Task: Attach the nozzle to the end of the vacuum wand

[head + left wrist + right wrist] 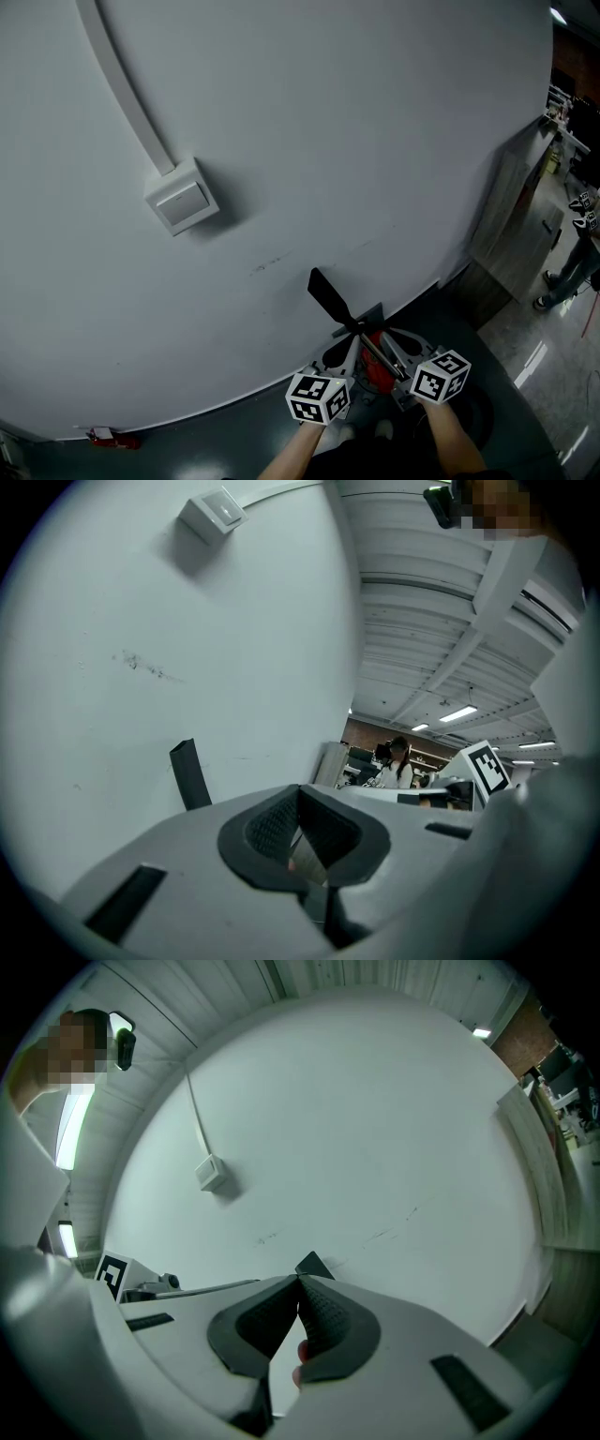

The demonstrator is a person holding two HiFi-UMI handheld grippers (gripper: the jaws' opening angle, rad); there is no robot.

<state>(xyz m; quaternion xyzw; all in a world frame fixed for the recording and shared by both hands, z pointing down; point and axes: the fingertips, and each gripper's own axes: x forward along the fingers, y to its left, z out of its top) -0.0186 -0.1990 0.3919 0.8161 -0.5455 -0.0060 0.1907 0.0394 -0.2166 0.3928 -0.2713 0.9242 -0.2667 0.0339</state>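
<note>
Big pale wall [356,141] fills the picture, folks, with a switch box [183,203] fixed on it and a flat cable strip [127,84] running up and away from the box. Below the switch box the wall meets a dark floor [234,427], and down to the box's lower left a small red object [112,438] lies at the foot of the wall. Far off to the right of the switch box stands a wooden panel [511,225], and past it a person [572,267] on a shiny stretch of floor, with shelves [562,103] above; what sits on them is too small to tell. In the left gripper view there's a ribbed ceiling [441,621] with strip lights [459,712].

Now the action! The black nozzle [328,298] pokes up against the wall, down and right of the switch box, tilted, its slanted tip uppermost. Below it a slim dark wand [380,354] runs down across a red vacuum part [375,370].

Left gripper [300,794]: jaws pressed together at the tips, with the nozzle off to their left. Right gripper [300,1281]: jaws together too, the nozzle's tip peeking just above them. Whether either pinches anything, I can't tell.
</note>
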